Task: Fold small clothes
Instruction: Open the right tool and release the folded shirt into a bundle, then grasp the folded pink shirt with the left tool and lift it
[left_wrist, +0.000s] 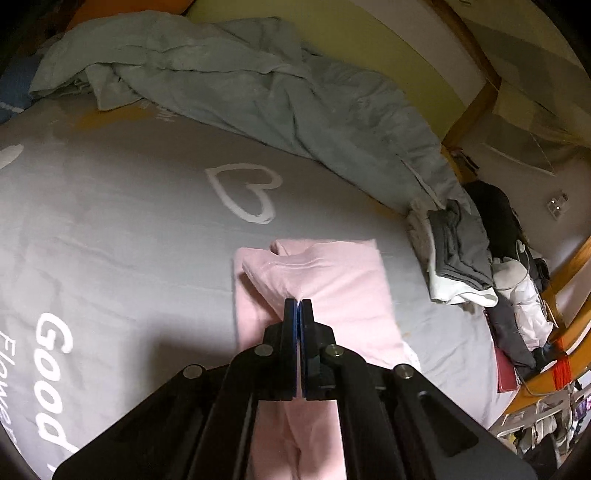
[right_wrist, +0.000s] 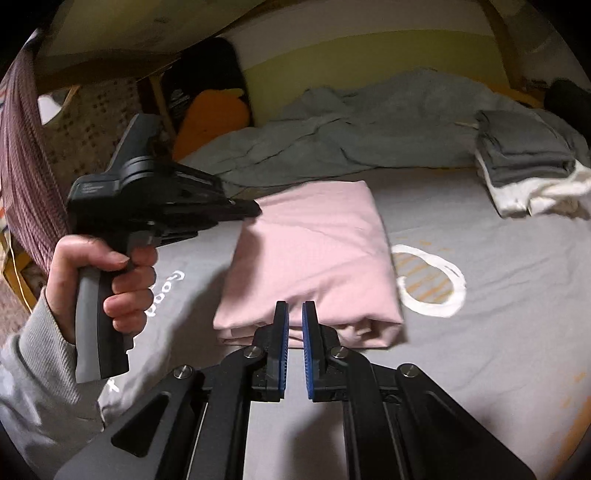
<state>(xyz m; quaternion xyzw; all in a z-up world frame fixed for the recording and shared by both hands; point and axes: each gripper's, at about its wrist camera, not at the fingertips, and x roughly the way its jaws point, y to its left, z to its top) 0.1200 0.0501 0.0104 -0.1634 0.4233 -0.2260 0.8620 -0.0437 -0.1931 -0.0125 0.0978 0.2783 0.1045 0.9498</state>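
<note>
A pink garment (left_wrist: 332, 273) lies folded into a rectangle on the grey printed bedsheet (left_wrist: 129, 229). My left gripper (left_wrist: 298, 302) is shut on a raised fold of that garment, and the cloth tents up from its tips. In the right wrist view the same pink garment (right_wrist: 314, 251) lies flat, with the left gripper (right_wrist: 256, 212), held by a hand (right_wrist: 110, 266), at its far left corner. My right gripper (right_wrist: 294, 306) hovers at the garment's near edge. Its blue pads are almost together, with only a thin slit and nothing seen in it.
A crumpled grey-green duvet (left_wrist: 240, 85) fills the back of the bed. A stack of folded grey and white clothes (right_wrist: 524, 162) sits at the right, also seen as the stack (left_wrist: 458, 254). An orange cushion (right_wrist: 210, 118) and a wooden bed frame (left_wrist: 476, 92) border the mattress.
</note>
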